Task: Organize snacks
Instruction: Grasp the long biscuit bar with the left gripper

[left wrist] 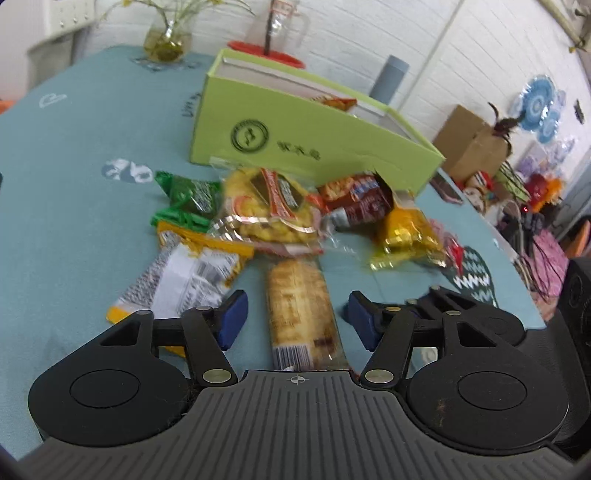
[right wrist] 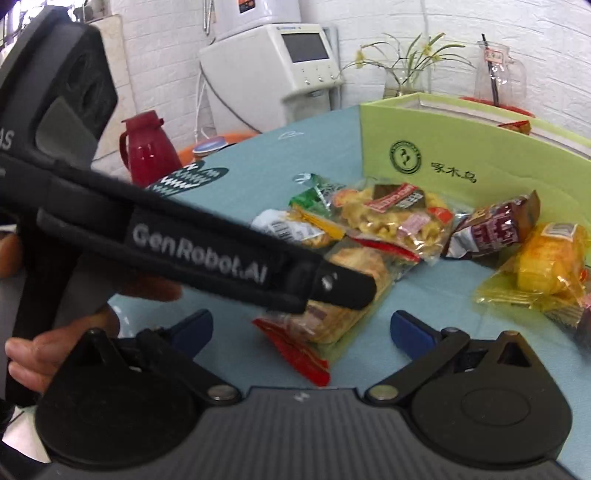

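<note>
Several snack packets lie in a heap on the teal tablecloth in front of a lime-green box (left wrist: 295,136). My left gripper (left wrist: 295,319) is open, its blue pads either side of a long biscuit packet (left wrist: 301,314) without touching it. Behind lie a clear bag of yellow crisps (left wrist: 269,210), a green packet (left wrist: 188,201), a white-and-yellow packet (left wrist: 184,280), a dark red packet (left wrist: 354,201) and a yellow packet (left wrist: 406,232). My right gripper (right wrist: 301,332) is open and empty just in front of the biscuit packet (right wrist: 343,295). The left gripper's body (right wrist: 184,243) crosses that view over the packet.
The green box (right wrist: 461,155) has one snack inside at its far side. Behind it stand a glass vase (left wrist: 168,40), a glass jug on a red tray (left wrist: 280,26) and a grey cylinder (left wrist: 389,79). A red thermos (right wrist: 149,151) stands off the table's left. Cardboard boxes and clutter (left wrist: 480,147) lie beyond the right edge.
</note>
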The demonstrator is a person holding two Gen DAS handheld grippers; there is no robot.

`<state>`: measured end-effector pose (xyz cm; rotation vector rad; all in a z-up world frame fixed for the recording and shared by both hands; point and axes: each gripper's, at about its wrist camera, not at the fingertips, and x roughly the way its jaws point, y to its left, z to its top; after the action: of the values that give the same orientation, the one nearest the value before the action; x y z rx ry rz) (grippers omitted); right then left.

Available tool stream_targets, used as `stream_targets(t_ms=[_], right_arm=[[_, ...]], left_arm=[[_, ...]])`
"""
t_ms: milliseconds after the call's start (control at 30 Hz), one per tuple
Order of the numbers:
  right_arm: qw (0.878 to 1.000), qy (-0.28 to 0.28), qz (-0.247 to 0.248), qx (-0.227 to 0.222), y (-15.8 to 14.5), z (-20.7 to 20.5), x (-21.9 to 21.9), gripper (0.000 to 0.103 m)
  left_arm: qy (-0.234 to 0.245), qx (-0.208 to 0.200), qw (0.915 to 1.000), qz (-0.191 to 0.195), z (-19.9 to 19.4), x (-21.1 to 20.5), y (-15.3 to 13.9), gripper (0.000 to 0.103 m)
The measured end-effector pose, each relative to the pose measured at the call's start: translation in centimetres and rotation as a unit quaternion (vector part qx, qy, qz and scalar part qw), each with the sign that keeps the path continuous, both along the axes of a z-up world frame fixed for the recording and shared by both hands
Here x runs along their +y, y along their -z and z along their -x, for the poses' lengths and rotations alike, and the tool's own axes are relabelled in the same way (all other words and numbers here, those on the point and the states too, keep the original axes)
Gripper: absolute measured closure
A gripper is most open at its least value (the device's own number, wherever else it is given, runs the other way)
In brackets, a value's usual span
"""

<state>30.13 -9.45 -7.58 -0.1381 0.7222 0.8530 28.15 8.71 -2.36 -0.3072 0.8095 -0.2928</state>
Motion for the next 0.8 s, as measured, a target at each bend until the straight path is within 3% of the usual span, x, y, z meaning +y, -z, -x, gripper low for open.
stream_targets(t_ms=[33, 67, 233, 333, 467, 533, 600, 633, 667, 700, 800], right_arm=[[1.0, -0.004, 0.0, -0.001, 0.0, 0.3, -0.1, 0.001], [1.0, -0.007, 0.001, -0.002, 0.0, 0.6, -0.2, 0.001], [1.0, -0.013, 0.005, -0.002, -0.2, 3.6, -2.1, 0.001], [1.0, -0.001, 0.01, -0.007, -0.3, 5.5, -3.5, 0.001], [0.999, 0.035, 0.006, -0.025, -0.7, 6.1, -4.7, 0.001], [0.999, 0.043, -0.002, -0.025, -0.5, 6.2, -4.8, 0.001], [0.999, 0.05, -0.002, -0.017, 0.2, 5.8, -4.6, 0.001], [0.998, 0.052, 0.001, -0.026, 0.5, 5.9, -4.5, 0.003], [0.998, 0.053, 0.011, -0.035, 0.4, 6.2, -4.1, 0.007], [0.998, 0.047, 0.019, -0.048, 0.2, 6.5, -3.8, 0.024], [0.997, 0.045, 0.016, -0.052, -1.0, 6.0, -3.8, 0.025]], left_arm=[[0.005, 0.006, 1.0, 0.004, 0.2, 0.0, 0.2, 0.079], [0.011, 0.007, 0.9999, 0.008, 0.5, -0.1, 0.4, 0.083], [0.048, 0.007, 0.9987, 0.013, 3.3, -2.3, 0.5, 0.085], [0.065, -0.002, 0.9979, -0.009, 5.0, -4.4, 0.3, 0.08], [0.048, -0.02, 0.998, -0.036, 5.1, -5.4, -0.7, 0.058], [0.041, -0.02, 0.9983, -0.035, 4.7, -5.2, -0.9, 0.056], [0.047, -0.005, 0.9984, -0.032, 4.2, -5.1, -0.4, 0.06], [0.052, 0.005, 0.9982, -0.029, 3.9, -5.1, 0.0, 0.067], [0.057, -0.004, 0.9979, -0.032, 4.1, -5.2, 0.2, 0.086], [0.064, 0.0, 0.9975, -0.029, 4.1, -5.2, 0.3, 0.089], [0.054, -0.014, 0.9976, -0.041, 4.2, -5.4, -0.8, 0.091]])
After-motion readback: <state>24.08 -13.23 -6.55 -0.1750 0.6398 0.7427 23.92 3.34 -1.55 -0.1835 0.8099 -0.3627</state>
